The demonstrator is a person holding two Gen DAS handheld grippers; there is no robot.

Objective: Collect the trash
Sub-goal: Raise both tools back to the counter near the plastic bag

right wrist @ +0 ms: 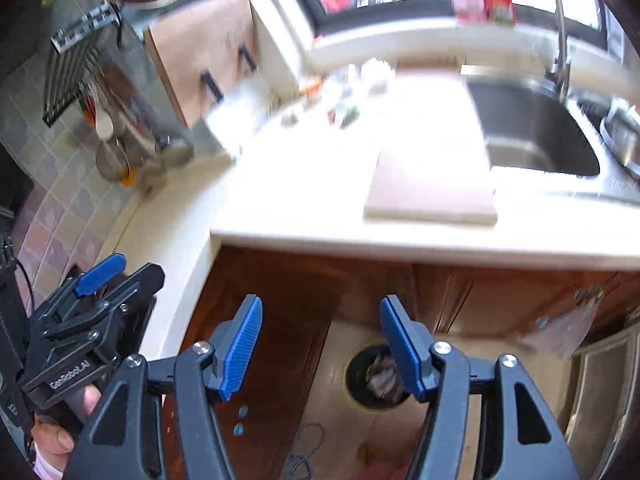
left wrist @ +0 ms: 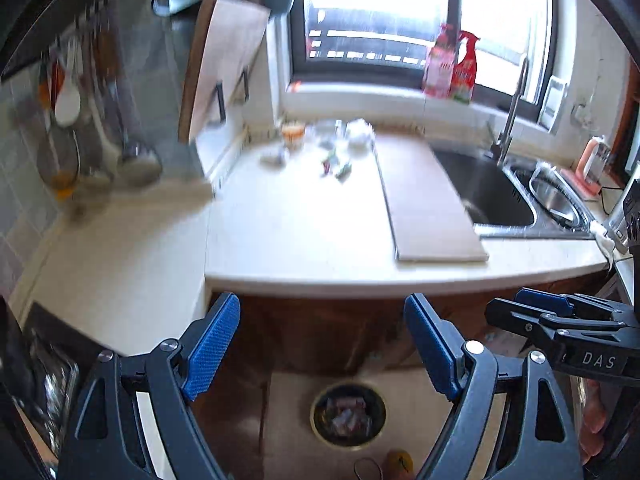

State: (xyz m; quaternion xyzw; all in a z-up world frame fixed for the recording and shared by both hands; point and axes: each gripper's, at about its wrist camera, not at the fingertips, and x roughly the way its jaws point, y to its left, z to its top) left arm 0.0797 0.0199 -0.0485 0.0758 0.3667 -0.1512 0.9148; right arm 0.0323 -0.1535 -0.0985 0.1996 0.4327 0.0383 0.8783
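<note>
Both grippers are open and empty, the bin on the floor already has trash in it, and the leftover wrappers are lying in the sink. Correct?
Not quite: the leftover wrappers lie on the countertop, left of the sink, as the left wrist view shows. The rest holds: left gripper and right gripper are open and empty, and the bin holds trash.

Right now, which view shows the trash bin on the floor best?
The left wrist view: the trash bin sits whole between the open claw's fingers, wrappers visible inside. In the right wrist view the bin is blurred and partly hidden behind a blue pad.
</note>
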